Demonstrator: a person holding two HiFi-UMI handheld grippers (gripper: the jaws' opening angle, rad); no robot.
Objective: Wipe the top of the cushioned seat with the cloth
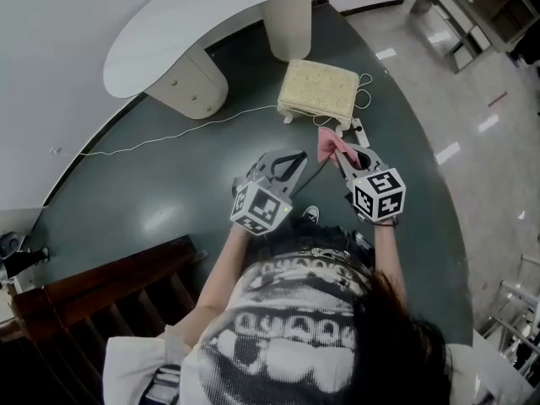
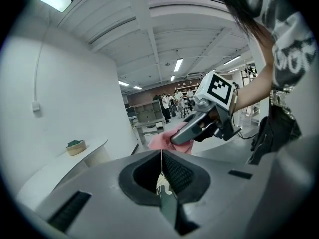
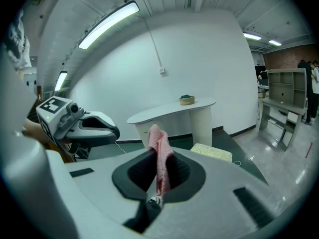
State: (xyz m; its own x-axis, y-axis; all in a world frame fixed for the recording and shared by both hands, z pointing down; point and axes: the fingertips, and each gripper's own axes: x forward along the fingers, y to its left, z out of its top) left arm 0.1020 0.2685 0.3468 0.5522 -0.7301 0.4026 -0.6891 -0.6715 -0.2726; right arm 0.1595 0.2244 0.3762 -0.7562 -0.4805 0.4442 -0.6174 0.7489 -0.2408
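The cushioned seat (image 1: 319,89) is a small cream stool on the dark green floor, ahead of both grippers; its pale top also shows in the right gripper view (image 3: 212,152). My right gripper (image 1: 340,156) is shut on a pink cloth (image 1: 329,146), which stands up between its jaws (image 3: 159,158). The cloth (image 2: 167,141) also shows beyond the left gripper's tips. My left gripper (image 1: 291,165) is held beside the right one, short of the seat, jaws shut with nothing between them.
A white curved desk (image 1: 194,24) on rounded pedestals stands just behind the seat, with a small basket (image 3: 187,100) on top. A white cable (image 1: 169,137) runs across the floor. Dark wooden railing (image 1: 101,294) is at lower left; grey shelving (image 1: 472,7) at far right.
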